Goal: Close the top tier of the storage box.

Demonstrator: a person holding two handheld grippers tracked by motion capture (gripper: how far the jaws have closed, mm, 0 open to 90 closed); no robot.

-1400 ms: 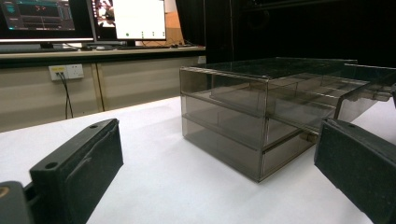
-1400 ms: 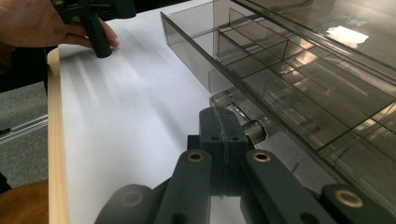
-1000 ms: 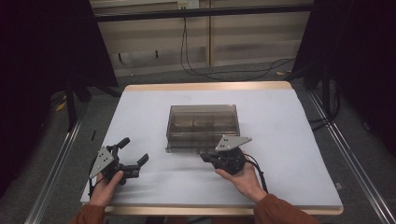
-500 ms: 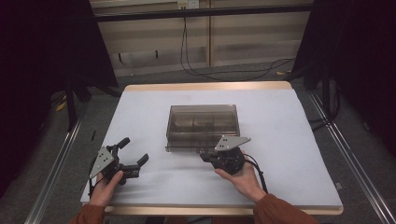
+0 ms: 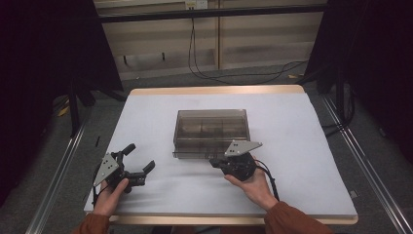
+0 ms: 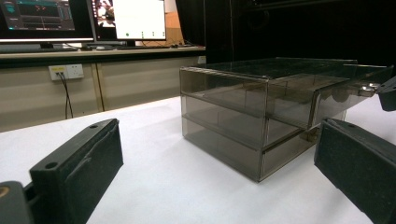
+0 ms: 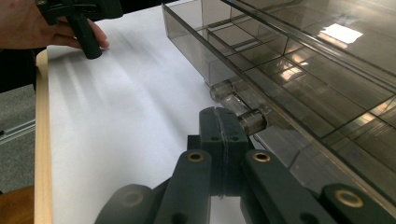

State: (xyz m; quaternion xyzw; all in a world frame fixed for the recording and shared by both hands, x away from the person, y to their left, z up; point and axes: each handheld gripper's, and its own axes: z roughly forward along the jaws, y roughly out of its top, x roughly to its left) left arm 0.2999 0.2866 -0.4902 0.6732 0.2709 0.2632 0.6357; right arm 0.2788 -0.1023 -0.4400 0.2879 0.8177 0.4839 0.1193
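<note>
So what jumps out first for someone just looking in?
The smoky transparent plastic drawer box stands mid-table on the white table top. The right hand-held gripper, jaws shut, sits by the box's clear knob handle at its near front; whether it grips it is unclear. The left hand-held gripper rests open, apart at the near-left.

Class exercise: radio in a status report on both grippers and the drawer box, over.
Left gripper open, resting on table, apart from drawer box. Right gripper shut, beside the drawer knob. Nothing in the way.

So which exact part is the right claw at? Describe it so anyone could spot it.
On the white table stands a smoky clear drawer box. From its near front, a short clear handle bar sticks out by the shut right claw, the front's sole round knob-like piece.
</note>
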